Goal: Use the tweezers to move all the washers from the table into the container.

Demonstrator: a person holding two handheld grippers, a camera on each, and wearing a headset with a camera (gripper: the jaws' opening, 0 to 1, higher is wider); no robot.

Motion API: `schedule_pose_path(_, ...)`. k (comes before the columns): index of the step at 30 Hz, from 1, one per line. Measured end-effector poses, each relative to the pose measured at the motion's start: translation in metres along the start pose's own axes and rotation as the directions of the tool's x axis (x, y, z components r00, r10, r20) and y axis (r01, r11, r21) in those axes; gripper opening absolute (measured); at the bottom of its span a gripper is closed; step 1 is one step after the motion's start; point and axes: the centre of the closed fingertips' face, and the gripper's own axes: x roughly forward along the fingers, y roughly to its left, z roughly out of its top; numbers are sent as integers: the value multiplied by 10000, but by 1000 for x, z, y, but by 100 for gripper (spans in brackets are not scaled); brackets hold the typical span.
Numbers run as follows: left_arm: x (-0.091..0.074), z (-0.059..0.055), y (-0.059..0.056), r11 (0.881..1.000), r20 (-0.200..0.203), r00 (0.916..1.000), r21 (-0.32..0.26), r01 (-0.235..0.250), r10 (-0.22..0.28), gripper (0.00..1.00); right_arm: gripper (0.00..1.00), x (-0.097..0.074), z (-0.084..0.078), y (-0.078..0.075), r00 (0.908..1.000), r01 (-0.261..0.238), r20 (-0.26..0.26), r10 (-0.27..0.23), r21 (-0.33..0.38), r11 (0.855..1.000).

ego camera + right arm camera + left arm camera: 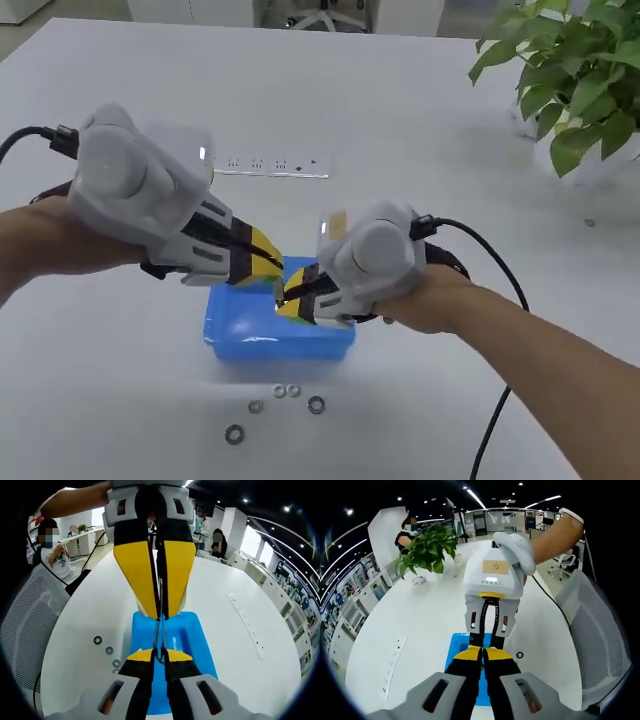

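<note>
A blue container point(240, 335) sits at the middle of the white table. My left gripper point(275, 270) and right gripper point(290, 296) meet tip to tip above it. Thin metal tweezers point(160, 630) run from between the left gripper's point(160, 614) yellow jaws down into my right gripper point(160, 656); both look shut on them. In the left gripper view my own jaws point(482, 653) stand nearly together over the container point(455, 650). Several washers point(294, 391) lie on the table in front of the container, also beside its left wall point(109, 650).
A white power strip point(272, 165) lies behind the container. At the far right corner stands a potted plant point(570, 80). A black cable point(500, 280) trails from the right gripper. One washer point(519, 655) lies right of the container.
</note>
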Motion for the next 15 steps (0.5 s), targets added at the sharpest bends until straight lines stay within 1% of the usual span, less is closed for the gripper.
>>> schedule_pose_path(6,9,-9,7,9998,-61,10000,-180,62,-63,6,9,9,-8,-6,10000,-59,-28,59,126,9999)
schedule_pose_path(15,19,-22,12,9986,-177,9996,-485,198,-206,6,9,21,-19,-9,9997,-220,-83,223,333,9992)
